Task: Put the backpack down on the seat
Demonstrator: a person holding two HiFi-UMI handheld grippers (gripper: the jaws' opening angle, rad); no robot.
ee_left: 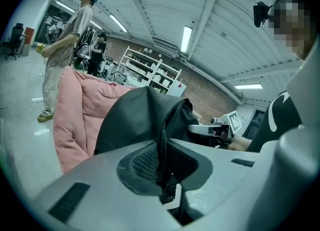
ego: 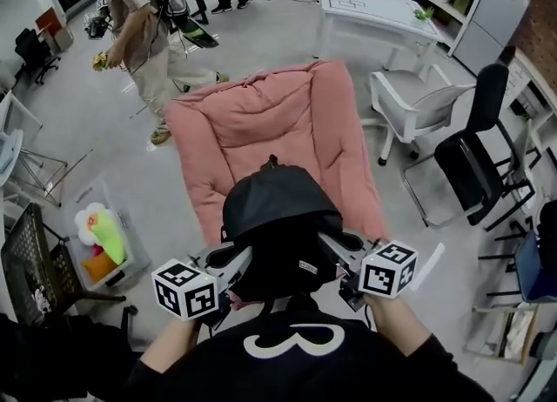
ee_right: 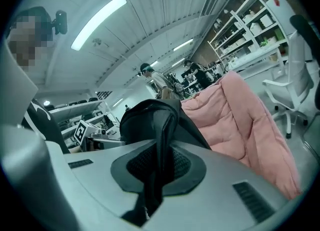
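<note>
Left gripper (ee_left: 163,165): jaws clamped on black fabric backpack (ego: 277,217).
Right gripper (ee_right: 154,172): clamped on it too.
Backpack: over pink padded seat's (ego: 261,122) front edge.

grey floor (ego: 287,35), white table (ego: 383,17), white chair (ego: 418,104) (black one (ego: 470,170) beside).

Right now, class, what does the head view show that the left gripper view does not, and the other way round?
Only the head view: the toy bin and the white chair. Only the left gripper view: ceiling lights, and the strap shut in the left gripper. Both: the backpack, the pink seat, the standing person.
</note>
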